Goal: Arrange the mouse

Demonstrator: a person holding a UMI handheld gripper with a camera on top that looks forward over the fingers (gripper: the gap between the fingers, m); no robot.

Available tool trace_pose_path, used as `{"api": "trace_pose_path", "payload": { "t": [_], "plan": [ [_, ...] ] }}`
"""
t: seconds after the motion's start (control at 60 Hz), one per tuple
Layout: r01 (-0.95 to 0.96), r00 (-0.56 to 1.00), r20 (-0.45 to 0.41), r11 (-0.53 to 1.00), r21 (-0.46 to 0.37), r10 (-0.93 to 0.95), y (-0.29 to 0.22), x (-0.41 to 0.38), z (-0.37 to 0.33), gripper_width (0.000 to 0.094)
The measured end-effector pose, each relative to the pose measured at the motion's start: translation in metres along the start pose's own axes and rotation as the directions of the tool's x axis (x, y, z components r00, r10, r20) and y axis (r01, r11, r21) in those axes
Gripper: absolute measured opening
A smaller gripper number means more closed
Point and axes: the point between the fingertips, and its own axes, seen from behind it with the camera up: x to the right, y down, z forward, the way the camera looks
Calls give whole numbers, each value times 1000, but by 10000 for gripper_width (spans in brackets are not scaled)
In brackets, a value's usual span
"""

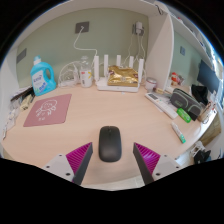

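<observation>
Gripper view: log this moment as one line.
mouse: on desk, between fingers, ungripped | gripper: open | mousepad: beyond, empty

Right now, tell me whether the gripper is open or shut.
Open: the gripper has the flat black computer mouse between its fingers, gaps either side.

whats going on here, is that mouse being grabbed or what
A person is holding a handheld tool over a wooden desk. A black computer mouse lies on the desk between the tool's two open fingers, with a gap on each side, so it is not gripped yet. A pink mouse pad lies beyond it beside a blue detergent bottle, and a white router stands at the back by the wall.
</observation>
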Motion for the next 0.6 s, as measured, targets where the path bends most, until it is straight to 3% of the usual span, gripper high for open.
{"api": "trace_pose_path", "payload": {
  "t": [0.117,0.2,0.3,0.6],
  "plan": [
    [-12,999,30,1000,-17,13,-6,-6,30,784],
    [-2,999,37,999,-36,3,-4,-4,44,689],
    [14,999,41,1000,-17,-13,-6,-11,46,476],
    [14,999,-37,998,-53,-16,-18,-2,39,364]
  ]
}}
